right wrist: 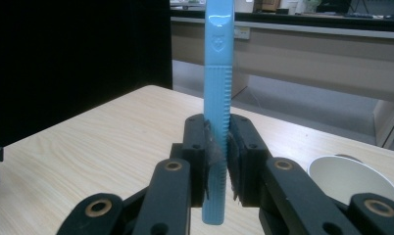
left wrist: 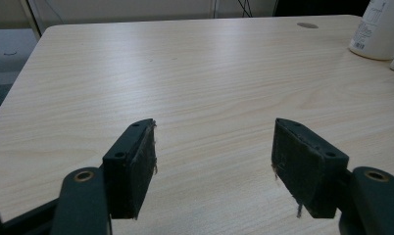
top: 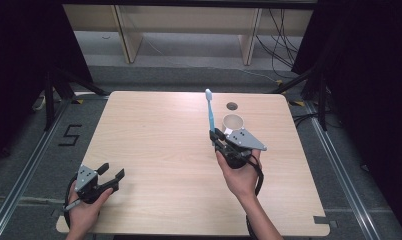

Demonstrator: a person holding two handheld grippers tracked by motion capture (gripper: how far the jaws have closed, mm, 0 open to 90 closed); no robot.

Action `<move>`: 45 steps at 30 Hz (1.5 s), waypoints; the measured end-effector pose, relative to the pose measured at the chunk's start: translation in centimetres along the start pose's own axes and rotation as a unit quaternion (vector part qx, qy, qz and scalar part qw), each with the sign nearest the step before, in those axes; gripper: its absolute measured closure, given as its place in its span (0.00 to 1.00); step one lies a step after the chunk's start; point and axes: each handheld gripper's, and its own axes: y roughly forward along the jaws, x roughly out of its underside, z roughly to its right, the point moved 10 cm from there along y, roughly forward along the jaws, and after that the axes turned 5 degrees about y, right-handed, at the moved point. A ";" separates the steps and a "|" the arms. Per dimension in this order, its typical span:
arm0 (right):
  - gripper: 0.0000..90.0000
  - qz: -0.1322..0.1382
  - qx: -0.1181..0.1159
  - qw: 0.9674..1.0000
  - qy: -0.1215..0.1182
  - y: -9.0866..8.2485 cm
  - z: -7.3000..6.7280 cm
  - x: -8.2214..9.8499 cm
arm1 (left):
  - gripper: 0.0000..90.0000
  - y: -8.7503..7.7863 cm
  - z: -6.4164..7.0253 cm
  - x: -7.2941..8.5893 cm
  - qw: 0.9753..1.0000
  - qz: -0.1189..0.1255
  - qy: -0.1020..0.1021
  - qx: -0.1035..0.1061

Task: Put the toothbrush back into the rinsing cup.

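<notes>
One paper cup (top: 233,121) stands on the wooden counter (top: 154,145) just beyond the right tool (top: 218,137), beside a round hole (top: 232,105). That tool's jaws are clamped on one blue toothbrush (top: 209,112), held upright, bristles at the top. The left tool (top: 113,176) hovers wide open and empty at the counter's near left corner.

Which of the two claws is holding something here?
The right claw, near the paper cup: its jaws are shut on the handle of a blue toothbrush standing upright. The left claw, at the table's near-left corner, is open and empty.
</notes>
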 end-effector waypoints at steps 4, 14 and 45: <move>0.88 0.008 0.008 1.000 -0.003 -0.2 0.5 -0.3 | 0.36 0.0 0.0 0.0 1.000 0.000 0.000 0.000; 0.88 0.019 0.017 1.000 0.005 -0.5 1.1 -0.7 | 0.36 0.0 0.0 0.0 1.000 0.001 -0.001 0.000; 0.88 0.039 0.045 0.998 0.013 -0.8 3.3 -0.7 | 0.36 0.1 0.1 -0.1 1.000 0.004 0.002 -0.003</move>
